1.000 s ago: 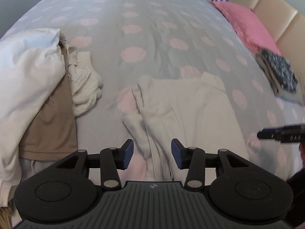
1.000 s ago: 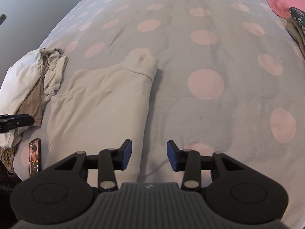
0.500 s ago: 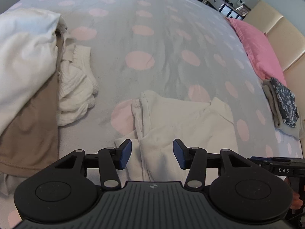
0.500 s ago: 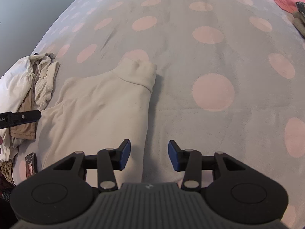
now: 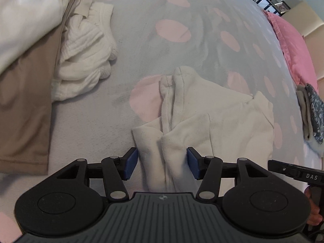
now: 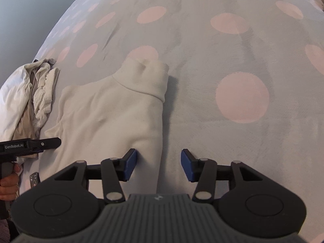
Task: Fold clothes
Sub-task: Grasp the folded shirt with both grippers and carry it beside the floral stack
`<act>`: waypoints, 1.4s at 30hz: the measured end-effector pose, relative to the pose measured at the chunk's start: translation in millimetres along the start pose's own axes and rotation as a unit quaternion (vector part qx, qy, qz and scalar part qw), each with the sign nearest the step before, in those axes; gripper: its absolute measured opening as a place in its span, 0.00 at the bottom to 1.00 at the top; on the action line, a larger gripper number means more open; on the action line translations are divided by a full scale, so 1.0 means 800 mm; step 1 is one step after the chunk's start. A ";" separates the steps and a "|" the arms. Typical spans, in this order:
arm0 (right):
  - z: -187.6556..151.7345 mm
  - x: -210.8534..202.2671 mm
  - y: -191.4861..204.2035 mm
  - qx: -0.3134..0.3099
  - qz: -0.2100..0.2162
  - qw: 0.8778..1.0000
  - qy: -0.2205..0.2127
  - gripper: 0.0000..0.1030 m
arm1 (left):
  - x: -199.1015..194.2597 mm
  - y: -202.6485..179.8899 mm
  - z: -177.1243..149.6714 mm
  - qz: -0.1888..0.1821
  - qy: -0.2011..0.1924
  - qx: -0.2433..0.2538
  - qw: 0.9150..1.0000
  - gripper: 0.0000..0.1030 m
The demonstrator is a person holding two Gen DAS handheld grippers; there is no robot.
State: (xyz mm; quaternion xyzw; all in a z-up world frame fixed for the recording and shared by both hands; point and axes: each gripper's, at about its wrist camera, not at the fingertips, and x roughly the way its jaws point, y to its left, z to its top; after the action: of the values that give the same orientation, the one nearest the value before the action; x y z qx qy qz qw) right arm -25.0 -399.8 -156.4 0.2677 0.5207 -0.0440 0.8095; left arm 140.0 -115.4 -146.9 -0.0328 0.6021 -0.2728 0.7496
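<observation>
A cream turtleneck sweater (image 5: 218, 121) lies flat on the grey bedspread with pink dots (image 5: 141, 46). My left gripper (image 5: 162, 163) points down at its bunched left edge. The jaws are opening, a fold of the cloth lies between the blue pads, and they do not press on it. In the right wrist view the sweater (image 6: 105, 109) shows its collar at the far end. My right gripper (image 6: 159, 165) hangs over the sweater's right edge, jaws opening, with that edge between them and untouched.
A pile of white and tan clothes (image 5: 30, 50) with a ribbed white garment (image 5: 85, 60) lies left of the sweater. A pink pillow (image 5: 293, 46) and a folded dark patterned garment (image 5: 311, 111) sit at the right. A phone (image 6: 34, 179) lies near a hand (image 6: 8, 180).
Both grippers have come down and closer to the sweater, and their jaws have widened. The sweater's left and right edges now lie between the pads.
</observation>
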 end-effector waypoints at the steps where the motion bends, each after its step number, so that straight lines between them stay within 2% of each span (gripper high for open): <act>1: 0.002 0.003 -0.002 0.006 0.007 1.000 0.000 0.51 | 0.001 0.000 0.001 -0.003 0.000 -0.003 1.000 0.49; 4: 0.008 0.013 -0.007 0.027 0.028 0.999 0.002 0.50 | 0.005 0.002 0.000 -0.012 -0.004 -0.014 1.000 0.50; 9: 0.015 0.028 -0.009 0.052 0.048 0.997 -0.004 0.50 | 0.008 -0.002 -0.001 -0.013 -0.012 -0.004 1.000 0.51; 11: 0.017 0.032 -0.007 0.057 0.052 0.997 -0.008 0.44 | 0.008 -0.003 -0.001 -0.013 -0.012 -0.002 1.000 0.49; 14: 0.018 0.035 -0.005 0.061 0.057 0.996 -0.013 0.34 | 0.007 -0.009 0.001 -0.017 -0.012 0.008 1.000 0.39; 16: 0.017 0.031 -0.003 0.058 0.057 0.997 -0.017 0.29 | 0.005 -0.014 0.001 -0.019 -0.011 0.013 1.000 0.28; 19: 0.017 0.024 0.003 0.046 0.054 0.997 -0.027 0.22 | 0.001 -0.028 0.001 -0.011 -0.015 0.036 0.999 0.24; 22: 0.017 0.010 0.011 0.031 0.053 0.997 -0.043 0.19 | -0.009 -0.039 0.000 -0.010 -0.025 0.055 0.998 0.23; 26: 0.016 -0.017 0.020 0.023 0.075 0.995 -0.063 0.18 | -0.032 -0.049 0.000 -0.038 -0.042 0.067 0.996 0.23; 34: 0.004 -0.072 0.035 -0.001 0.095 0.990 -0.107 0.18 | -0.071 -0.072 -0.013 -0.035 -0.084 0.099 0.991 0.22; 42: -0.016 -0.127 0.026 -0.006 0.095 0.984 -0.150 0.18 | -0.106 -0.106 -0.023 -0.051 -0.124 0.125 0.983 0.22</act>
State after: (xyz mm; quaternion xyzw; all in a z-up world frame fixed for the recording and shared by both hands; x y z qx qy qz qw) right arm -74.5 -396.5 -64.2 0.3012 0.3661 -0.0030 0.8804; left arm 80.9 -144.3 -45.1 -0.0030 0.4636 -0.3774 0.8016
